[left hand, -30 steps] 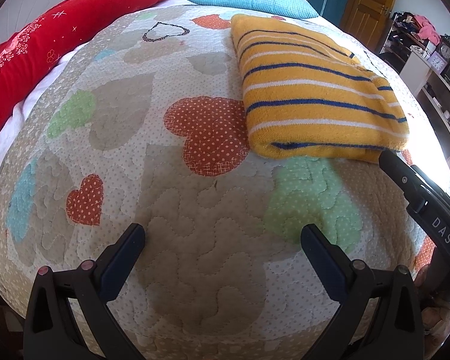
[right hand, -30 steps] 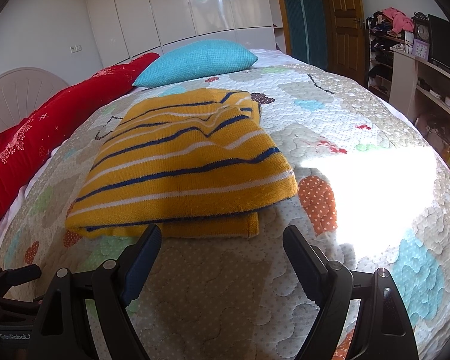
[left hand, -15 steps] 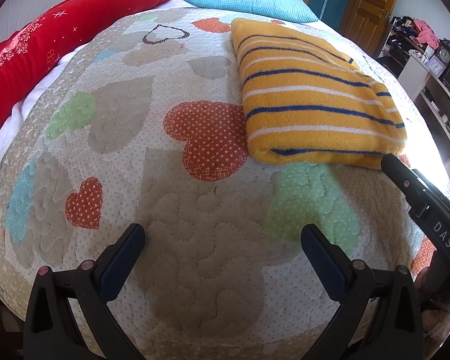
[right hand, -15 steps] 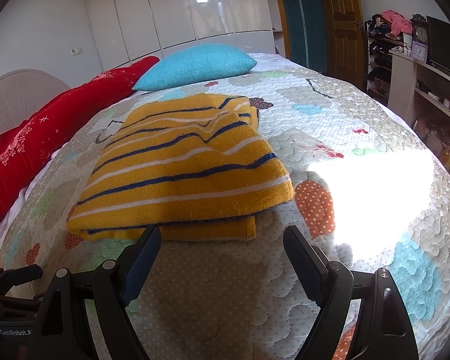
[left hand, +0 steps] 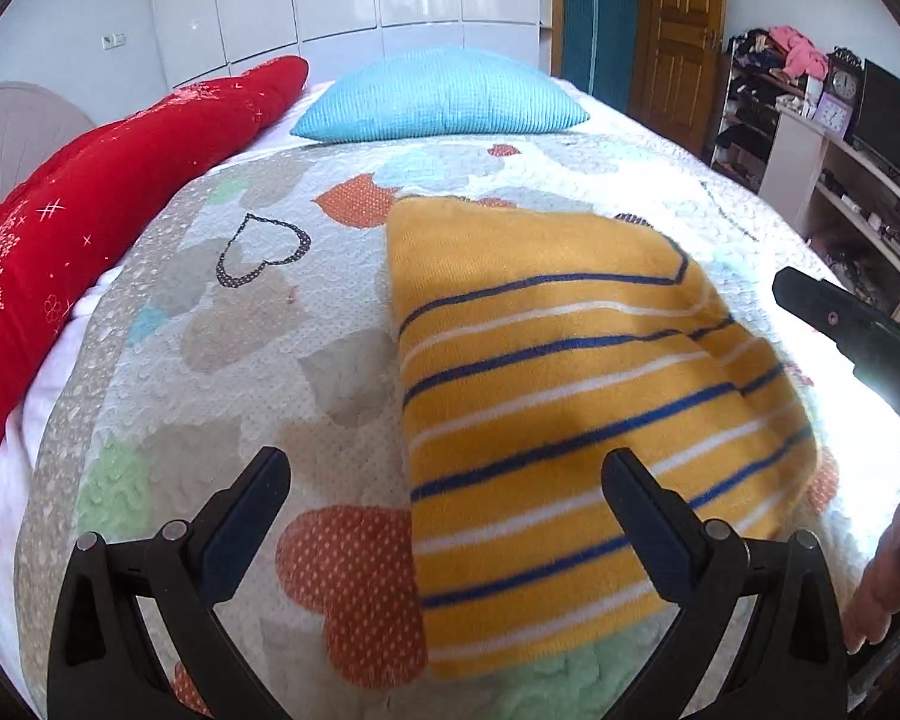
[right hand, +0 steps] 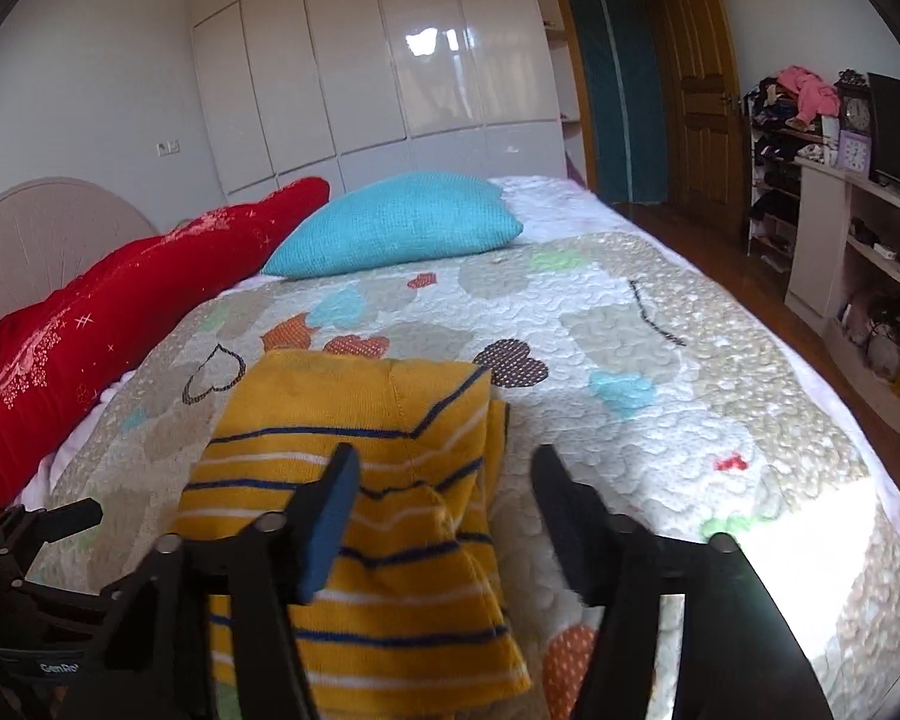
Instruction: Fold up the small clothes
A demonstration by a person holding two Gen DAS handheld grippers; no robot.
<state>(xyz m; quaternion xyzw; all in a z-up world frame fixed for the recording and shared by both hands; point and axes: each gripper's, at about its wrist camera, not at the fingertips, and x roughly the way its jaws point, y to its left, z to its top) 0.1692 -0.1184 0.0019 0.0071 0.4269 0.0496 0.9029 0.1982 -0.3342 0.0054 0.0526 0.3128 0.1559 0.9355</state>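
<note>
Two grippers hang over a bed (right hand: 660, 360) covered with a quilt of coloured hearts. We note the task's thing, a folded yellow sweater (left hand: 570, 408) with blue and white stripes, lying flat on the quilt near the middle of the bed, its folded edges stacked in layers along the right side in the right wrist view.

We see the left gripper (left hand: 444, 516) with its jaws spread wide; the left finger stands over bare quilt, the right finger over the sweater's near part, and nothing is pinched. The picture does not tell us whether either finger touches the cloth.

We see the right gripper (right hand: 444, 516) with its jaws closing, now at a middling gap. The right edge of the sweater lies below, between the fingers; the left finger is over the striped knit, the right finger over quilt. Motion blur keeps us from telling whether the pads press on anything.

Farther up the bed we note a turquoise pillow (right hand: 396, 222) and a long red cushion (left hand: 120, 192) along the left edge. A white wardrobe (right hand: 378, 60), a wooden door (right hand: 696, 96) and cluttered shelves (right hand: 858, 228) stand beyond. A patch of bright sunlight falls on the quilt at the right.
</note>
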